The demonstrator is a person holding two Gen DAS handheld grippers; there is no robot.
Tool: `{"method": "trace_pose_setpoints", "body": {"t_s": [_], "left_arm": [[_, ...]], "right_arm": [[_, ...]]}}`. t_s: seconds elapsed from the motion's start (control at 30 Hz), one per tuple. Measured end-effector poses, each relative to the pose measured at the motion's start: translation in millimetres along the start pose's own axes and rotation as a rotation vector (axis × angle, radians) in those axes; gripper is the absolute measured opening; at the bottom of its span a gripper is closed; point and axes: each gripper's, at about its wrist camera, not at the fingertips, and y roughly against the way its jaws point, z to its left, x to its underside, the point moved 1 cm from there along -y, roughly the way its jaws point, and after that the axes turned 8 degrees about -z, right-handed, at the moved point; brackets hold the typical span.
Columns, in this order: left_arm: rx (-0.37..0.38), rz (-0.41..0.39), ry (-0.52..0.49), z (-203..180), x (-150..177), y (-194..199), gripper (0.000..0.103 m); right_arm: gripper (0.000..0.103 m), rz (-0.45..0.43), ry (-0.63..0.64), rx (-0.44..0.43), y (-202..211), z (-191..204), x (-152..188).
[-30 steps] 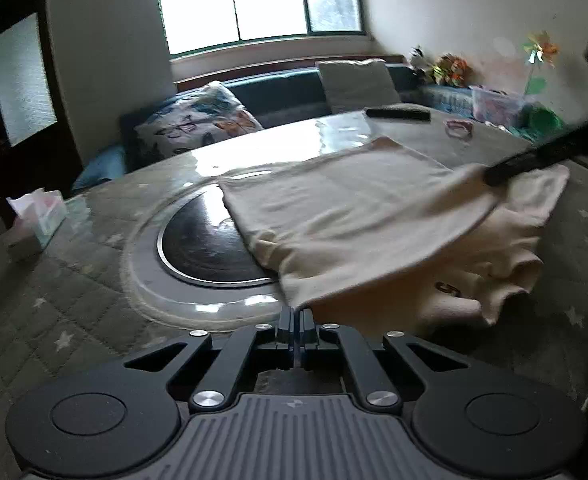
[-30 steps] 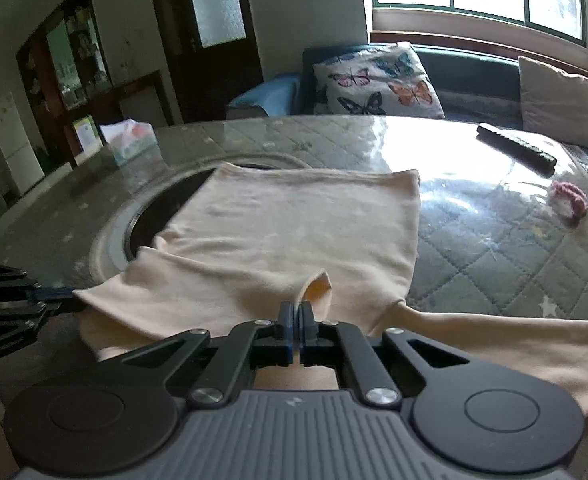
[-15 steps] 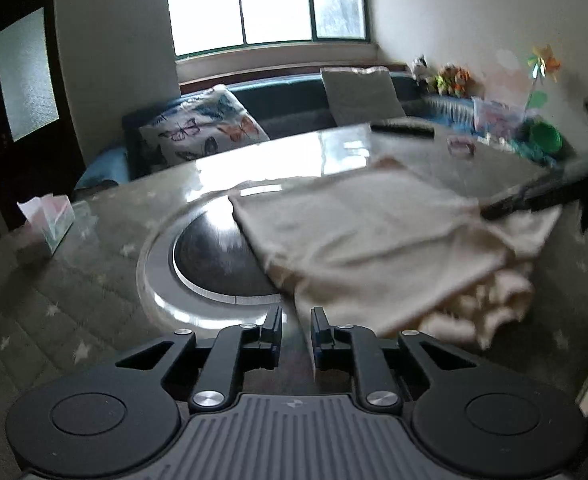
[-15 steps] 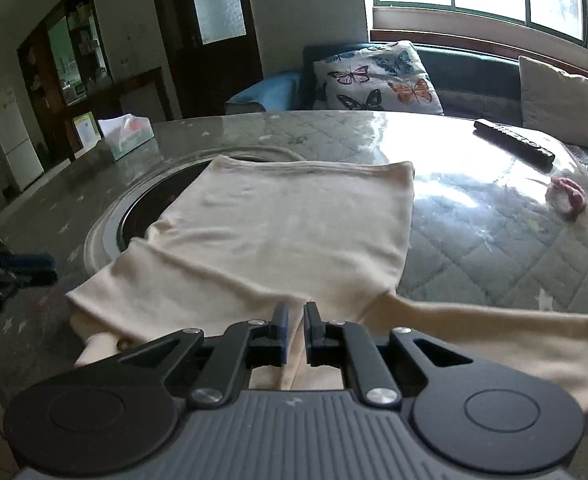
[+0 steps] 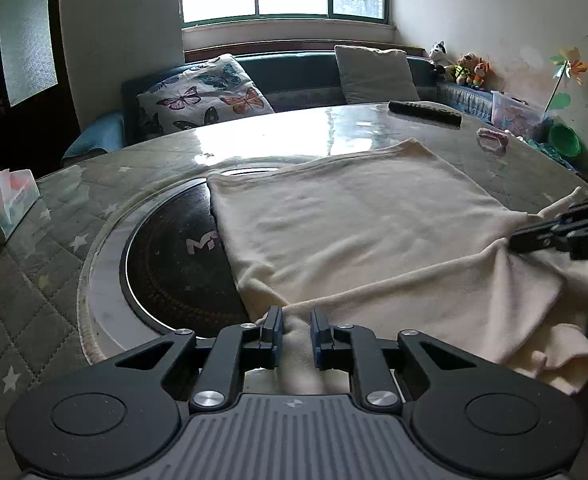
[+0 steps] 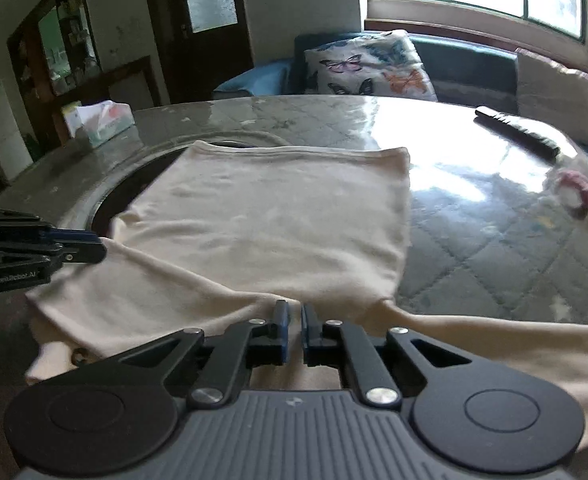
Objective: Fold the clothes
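Cream garment (image 5: 358, 236) spread across round table (image 5: 54, 312), both tongs parted at its near edge.

Left wrist view: left gripper (image 5: 296, 330) open by a narrow gap, a ridge of cloth lying between the fingers, nothing clamped. Ahead, garment folded flat, partly covering the dark hotplate (image 5: 174, 264). Far right, right gripper (image 5: 534, 238) touching the cloth's edge, grip impossible to tell here. Beyond: remote control (image 5: 424, 111), tissue box (image 5: 8, 204) off left.

Right wrist view: right gripper (image 6: 292, 326) slightly open, cloth under the tips, nothing pinched. Sleeve (image 6: 514, 344) trailing right. Left gripper (image 6: 82, 248) at far left, at the garment's corner.
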Motion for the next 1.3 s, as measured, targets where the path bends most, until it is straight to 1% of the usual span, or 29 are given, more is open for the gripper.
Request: {"method": "trace_pose_setpoints", "body": {"t_s": [0.03,0.1,0.2,0.3,0.43,0.5,0.53,0.57,0.6,0.63,0.67,0.7,0.73,0.8,0.83,0.87,0.9,0.97,1.03,1.1,1.17,1.3], "left_arm": [[-0.003,0.000,0.000,0,1,1,0.019],[-0.009,0.001,0.000,0,1,1,0.019],[-0.019,0.003,0.001,-2,0,1,0.019],[-0.028,0.007,-0.005,-4,-1,0,0.019],[-0.036,0.012,-0.009,-5,-2,0,0.019],[-0.039,0.011,-0.013,-7,-4,1,0.021],[-0.043,0.008,-0.014,-9,-6,2,0.024],[-0.047,0.003,-0.016,-11,-8,3,0.033],[-0.046,-0.003,-0.019,-14,-10,5,0.040],[-0.042,-0.011,-0.023,-17,-13,6,0.042],[-0.036,-0.018,-0.027,-21,-15,8,0.047],[-0.028,-0.025,-0.031,-25,-17,9,0.054],[-0.021,-0.031,-0.036,-30,-20,10,0.057],[-0.004,-0.039,-0.048,-41,-23,10,0.069],[0.005,-0.043,-0.055,-47,-25,9,0.072],[0.014,-0.046,-0.062,-54,-26,9,0.079],[0.025,-0.048,-0.070,-61,-27,8,0.085],[0.045,-0.053,-0.080,-73,-29,5,0.092],[0.068,-0.057,-0.090,-85,-31,2,0.095],[0.088,-0.056,-0.095,-95,-33,-1,0.102],[0.106,-0.053,-0.098,-104,-35,-4,0.103],[0.128,-0.042,-0.107,-118,-37,-10,0.103]], "right_arm": [[0.007,-0.010,0.012,0.013,3,0,0],[0.009,-0.042,0.023,0.004,10,2,0],[0.009,-0.078,0.027,-0.065,15,12,-1],[0.009,-0.077,0.055,-0.108,7,24,1],[0.009,-0.050,0.093,-0.090,2,27,10],[0.010,-0.068,0.078,-0.090,12,21,12],[0.012,-0.078,0.065,-0.082,18,17,12],[0.019,-0.087,0.048,-0.068,25,10,13],[0.026,-0.094,0.030,-0.048,31,3,15],[0.027,-0.099,0.011,-0.018,37,-6,17],[0.027,-0.104,-0.008,0.011,42,-14,20],[0.027,-0.109,-0.029,0.041,47,-23,22],[0.028,-0.113,-0.052,0.074,52,-33,25],[0.036,-0.121,-0.097,0.140,61,-53,32],[0.036,-0.126,-0.120,0.173,66,-63,35],[0.036,-0.130,-0.143,0.206,71,-73,38],[0.039,-0.134,-0.166,0.239,76,-83,41],[0.045,-0.142,-0.211,0.305,85,-102,47],[0.046,-0.149,-0.255,0.367,94,-121,53],[0.046,-0.153,-0.295,0.410,97,-137,57],[0.046,-0.151,-0.340,0.450,100,-153,63],[0.046,-0.162,-0.381,0.489,101,-170,70]]}}
